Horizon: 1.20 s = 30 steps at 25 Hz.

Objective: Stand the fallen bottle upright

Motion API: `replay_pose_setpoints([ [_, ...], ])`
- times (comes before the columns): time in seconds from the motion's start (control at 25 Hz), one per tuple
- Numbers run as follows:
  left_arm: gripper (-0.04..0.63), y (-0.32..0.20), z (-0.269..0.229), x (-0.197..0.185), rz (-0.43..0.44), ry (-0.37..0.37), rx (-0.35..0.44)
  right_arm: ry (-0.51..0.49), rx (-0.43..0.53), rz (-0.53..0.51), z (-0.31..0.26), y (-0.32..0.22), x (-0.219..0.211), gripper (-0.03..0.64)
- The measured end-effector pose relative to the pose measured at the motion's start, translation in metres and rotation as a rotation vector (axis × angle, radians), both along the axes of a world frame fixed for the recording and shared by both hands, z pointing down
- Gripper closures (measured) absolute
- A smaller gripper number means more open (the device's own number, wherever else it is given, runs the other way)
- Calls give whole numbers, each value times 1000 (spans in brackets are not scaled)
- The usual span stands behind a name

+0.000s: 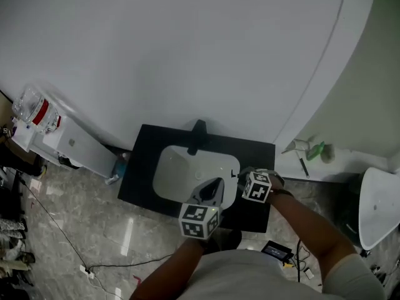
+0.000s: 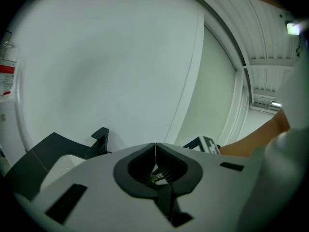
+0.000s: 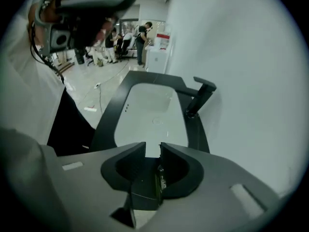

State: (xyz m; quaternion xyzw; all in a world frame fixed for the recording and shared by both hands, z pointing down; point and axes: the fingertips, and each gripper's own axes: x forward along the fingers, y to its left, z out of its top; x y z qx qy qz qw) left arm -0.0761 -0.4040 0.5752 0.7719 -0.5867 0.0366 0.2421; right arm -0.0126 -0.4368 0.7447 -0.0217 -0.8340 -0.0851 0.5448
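Note:
No bottle lies on the black counter or in its white sink basin. A small white bottle and a green item lie on the white ledge to the right; which of them is the fallen bottle I cannot tell. My left gripper hovers over the basin's near edge, and its jaws meet at the tips with nothing held. My right gripper is beside it over the counter's right part, pointing steeply down. Its jaws stand apart and empty above the sink basin.
A black faucet rises at the back of the basin, with the white wall close behind it. A water dispenser and a white cabinet stand on the left. Cables and a dark device lie on the floor. People stand far off.

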Motion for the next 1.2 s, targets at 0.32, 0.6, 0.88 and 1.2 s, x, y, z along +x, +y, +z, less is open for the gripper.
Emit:
replay_pose_setpoints([
  [0.32,588,-26,18,-24,-6,10,-37,288,42,-180,93,-37,-9,531],
  [0.6,588,-42,33,-40,-4,2,-69,394,-8,-192,138,-51,-2,514],
  [0.88,588,-51,42,-48,2,-4,-86,358,-6,-201,148,-58,-4,502],
  [1.2,588,-59,31,-51,10,-13,-62,48,80,-17,82,-77,-14,505],
])
